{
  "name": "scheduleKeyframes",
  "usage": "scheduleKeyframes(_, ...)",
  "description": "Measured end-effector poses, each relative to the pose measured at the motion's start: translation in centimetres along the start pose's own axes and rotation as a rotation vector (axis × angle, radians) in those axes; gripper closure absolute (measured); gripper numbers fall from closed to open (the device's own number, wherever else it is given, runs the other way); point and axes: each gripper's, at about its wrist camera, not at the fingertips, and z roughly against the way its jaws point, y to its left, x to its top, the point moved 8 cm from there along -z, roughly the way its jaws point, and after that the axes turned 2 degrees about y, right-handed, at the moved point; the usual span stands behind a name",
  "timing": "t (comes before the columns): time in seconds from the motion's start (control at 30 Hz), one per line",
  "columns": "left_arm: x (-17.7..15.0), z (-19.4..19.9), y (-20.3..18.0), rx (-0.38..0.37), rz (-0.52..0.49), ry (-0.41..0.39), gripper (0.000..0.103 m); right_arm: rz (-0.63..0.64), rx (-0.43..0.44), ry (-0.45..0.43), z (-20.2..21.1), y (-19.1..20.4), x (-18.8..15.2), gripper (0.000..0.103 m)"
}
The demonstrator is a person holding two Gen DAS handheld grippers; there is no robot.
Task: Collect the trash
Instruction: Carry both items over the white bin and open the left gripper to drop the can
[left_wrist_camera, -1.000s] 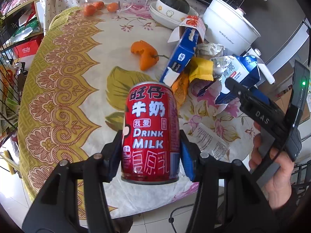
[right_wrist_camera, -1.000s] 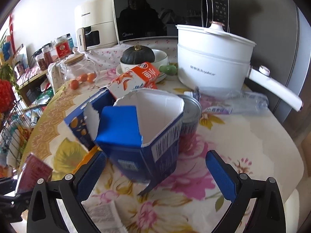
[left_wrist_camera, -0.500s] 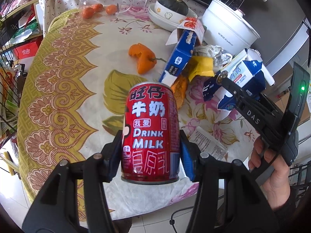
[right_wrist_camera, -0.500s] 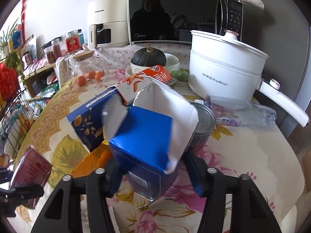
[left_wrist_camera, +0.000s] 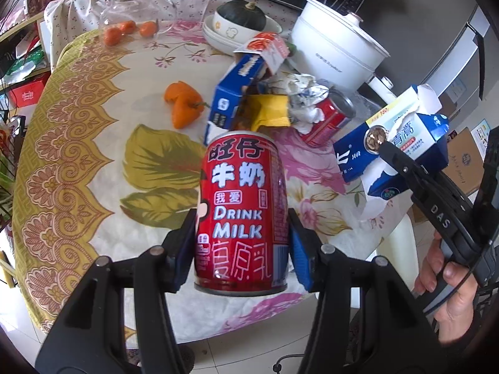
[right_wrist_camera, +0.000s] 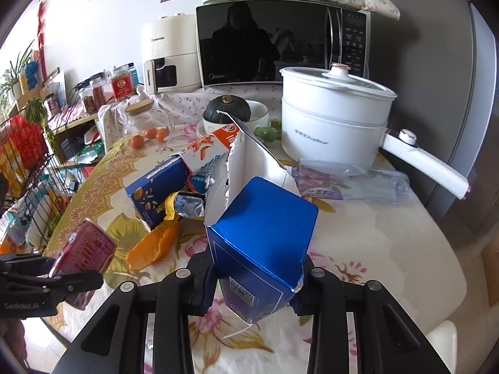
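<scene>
My left gripper [left_wrist_camera: 241, 243] is shut on an upright red milk can [left_wrist_camera: 246, 205], held above the near edge of the flowered table [left_wrist_camera: 93, 143]. My right gripper [right_wrist_camera: 254, 277] has a torn blue carton [right_wrist_camera: 265, 233] between its closing jaws; the pads press on the carton's sides and it hangs clear of the table. The left wrist view shows the same carton [left_wrist_camera: 402, 143] at the right, above a person's hand [left_wrist_camera: 449, 277]. On the table lie a blue snack box [left_wrist_camera: 230, 93], a yellow wrapper [left_wrist_camera: 271, 112], crumpled foil [left_wrist_camera: 304, 93], a second red can [left_wrist_camera: 327, 118] and orange peel [left_wrist_camera: 184, 109].
A white electric pot [right_wrist_camera: 333, 118] with a long handle stands at the back right, a flattened plastic bottle [right_wrist_camera: 352, 180] in front of it. A glass jar [right_wrist_camera: 146, 124] and a bowl holding a squash [right_wrist_camera: 230, 112] sit at the back. A wire rack [right_wrist_camera: 28, 180] stands left of the table.
The right gripper's jaws closed from wide apart onto the blue carton and raised it off the table, uncovering the second red can. The left gripper drew back a little with its can.
</scene>
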Motion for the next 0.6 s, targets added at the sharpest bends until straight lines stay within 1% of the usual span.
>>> scheduleKeyframes(0.13,0.0,-0.3,-2.5,-0.027,-0.029,0.001,0.048,-0.023,-0.001,-0.002,1.9,-1.6,-0.2,0.067)
scheduleKeyframes(0.23,-0.1,-0.7,-5.0,-0.048,-0.060,0.006,0.048,-0.032,-0.019,-0.004,3.4,-3.2,-0.4,0.067)
scheduleKeyframes(0.4,-0.9,-1.8,-9.8,-0.088,-0.120,0.024,0.048,-0.056,-0.064,0.014,5.7,-6.8,-1.5,0.067)
scheduleKeyframes(0.6,-2.5,-3.3,-16.2,-0.149,-0.190,0.054,0.048,-0.095,-0.141,0.047,8.9,-12.2,-3.9,0.066)
